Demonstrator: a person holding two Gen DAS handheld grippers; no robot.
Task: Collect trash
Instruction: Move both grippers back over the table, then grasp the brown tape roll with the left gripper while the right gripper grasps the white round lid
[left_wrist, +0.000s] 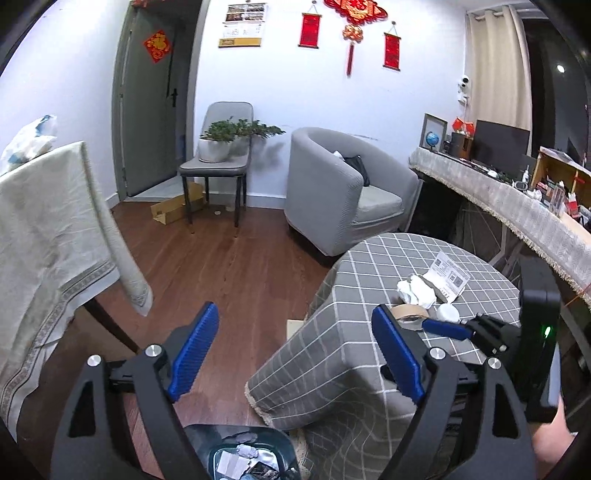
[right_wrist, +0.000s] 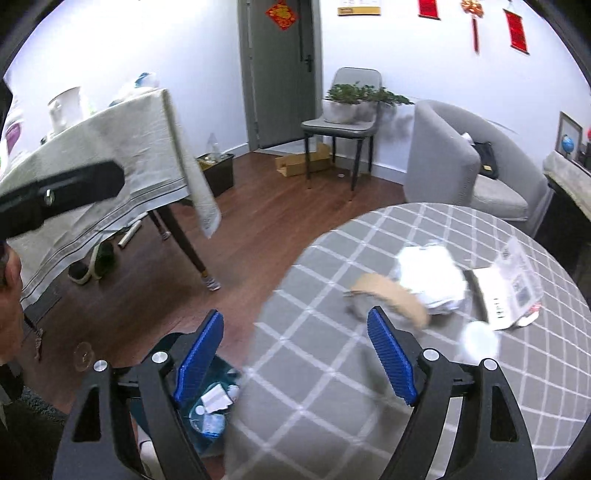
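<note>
On the round table with a grey checked cloth (left_wrist: 369, 295) (right_wrist: 332, 369) lie crumpled white paper (left_wrist: 417, 290) (right_wrist: 432, 280), a brown tape roll (left_wrist: 408, 312) (right_wrist: 391, 295), a white lid (left_wrist: 448, 314) (right_wrist: 480, 338) and a printed leaflet (left_wrist: 447, 275) (right_wrist: 513, 291). A dark green trash bin (left_wrist: 247, 458) (right_wrist: 210, 410) with scraps in it stands on the floor beside the table. My left gripper (left_wrist: 295, 354) is open and empty above the bin. My right gripper (right_wrist: 295, 354) is open and empty at the table's edge, short of the tape roll; it also shows in the left wrist view (left_wrist: 447, 328).
A cloth-covered dining table (left_wrist: 44, 229) (right_wrist: 110, 155) stands at the left. A grey armchair (left_wrist: 332, 188) (right_wrist: 465, 166), a chair with a potted plant (left_wrist: 221, 147) (right_wrist: 343, 107) and a cardboard box (left_wrist: 173, 208) stand by the far wall. A long counter (left_wrist: 517, 206) runs at right.
</note>
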